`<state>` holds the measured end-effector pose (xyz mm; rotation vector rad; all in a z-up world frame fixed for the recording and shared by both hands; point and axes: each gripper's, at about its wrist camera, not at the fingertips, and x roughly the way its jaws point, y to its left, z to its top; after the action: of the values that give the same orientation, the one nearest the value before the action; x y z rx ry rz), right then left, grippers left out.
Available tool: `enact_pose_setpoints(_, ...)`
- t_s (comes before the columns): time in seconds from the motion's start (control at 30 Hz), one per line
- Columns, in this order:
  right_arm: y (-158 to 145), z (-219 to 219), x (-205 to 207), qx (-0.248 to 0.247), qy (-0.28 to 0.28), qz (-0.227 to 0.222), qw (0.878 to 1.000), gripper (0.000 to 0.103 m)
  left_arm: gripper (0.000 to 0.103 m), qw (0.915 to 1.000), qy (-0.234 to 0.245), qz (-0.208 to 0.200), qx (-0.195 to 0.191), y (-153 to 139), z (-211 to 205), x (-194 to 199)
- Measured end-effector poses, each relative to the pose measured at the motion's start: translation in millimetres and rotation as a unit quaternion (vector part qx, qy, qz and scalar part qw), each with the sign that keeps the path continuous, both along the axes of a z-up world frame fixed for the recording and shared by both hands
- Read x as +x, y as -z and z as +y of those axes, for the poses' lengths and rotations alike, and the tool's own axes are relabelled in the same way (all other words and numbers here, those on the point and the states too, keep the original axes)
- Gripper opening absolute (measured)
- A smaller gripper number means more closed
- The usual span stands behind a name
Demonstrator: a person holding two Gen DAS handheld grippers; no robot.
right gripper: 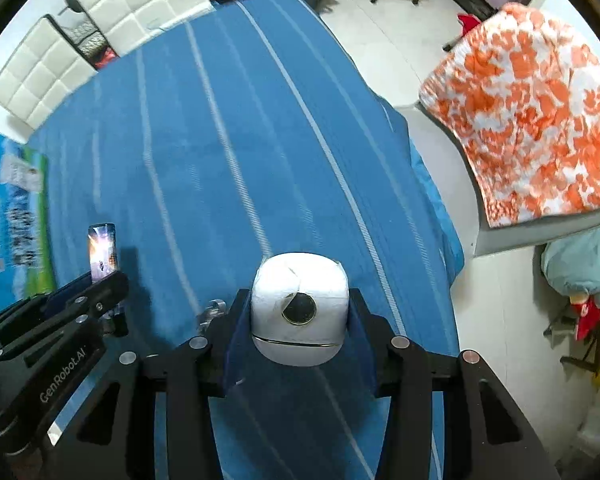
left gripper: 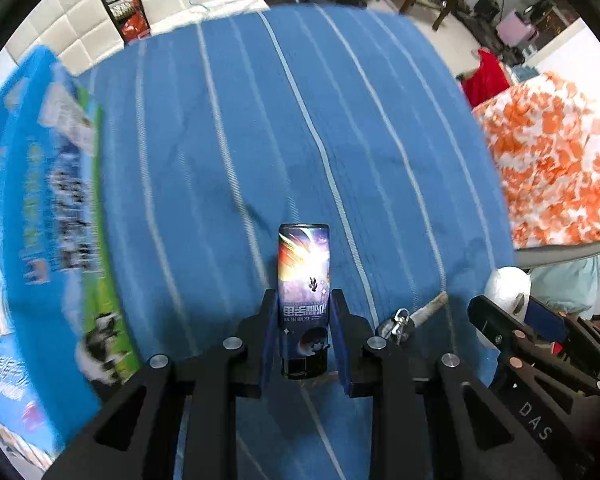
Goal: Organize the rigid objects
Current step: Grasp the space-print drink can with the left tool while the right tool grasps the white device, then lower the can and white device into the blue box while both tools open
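Note:
A slim tube (left gripper: 304, 264) with a galaxy print and a black cap stands up between the fingers of my left gripper (left gripper: 304, 298), which is shut on it above the blue striped cloth (left gripper: 228, 128). My right gripper (right gripper: 299, 294) is shut on a white rounded camera-like device (right gripper: 300, 308) with a dark round lens. Each gripper appears in the other's view: the right gripper (left gripper: 508, 306) with the white device (left gripper: 504, 282) at the lower right, the left gripper (right gripper: 104, 278) with the tube (right gripper: 103, 252) at the left. A bunch of keys (left gripper: 400, 322) lies on the cloth between them.
A large blue milk carton box (left gripper: 40, 208) (right gripper: 12, 216) lies along the left edge of the cloth. An orange and white patterned cloth (right gripper: 532, 120) covers furniture to the right, across a strip of white floor (right gripper: 500, 320). White padded cushions (right gripper: 140, 4) stand beyond the far edge.

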<state>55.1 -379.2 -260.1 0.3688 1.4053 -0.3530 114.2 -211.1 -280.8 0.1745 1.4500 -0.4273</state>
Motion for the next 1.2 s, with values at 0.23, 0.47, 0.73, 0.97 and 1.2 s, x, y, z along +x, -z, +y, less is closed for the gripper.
enact_pose_setpoints(0.23,-62.3,44.9,2.3,0.011,-0.042,-0.057,0.997,0.049,0.022,0.998,-0.021,-0.053,-0.028,-65.6,49.4,-1.4)
enact_pose_setpoints(0.47,-116.0,124.0,8.9,0.02,-0.097,-0.109,0.989,0.049,0.022,0.9924,-0.052,-0.106,-0.035,-114.4,113.2,-2.3)
enact_pose_setpoints(0.73,-142.9,202.4,23.4,0.03,-0.148,-0.137,0.979,0.049,0.022,0.9876,-0.08,-0.132,-0.026,-143.0,178.4,-6.1)
enact_pose_setpoints(0.97,-157.5,249.8,36.0,0.02,-0.178,-0.143,0.973,0.049,0.022,0.9828,-0.099,-0.154,-0.028,-163.2,219.6,-0.9)
enact_pose_setpoints(1.2,-164.0,282.1,51.7,0.017,-0.189,-0.147,0.971,0.049,0.022,0.9803,-0.111,-0.16,-0.034,-166.5,247.1,6.7)
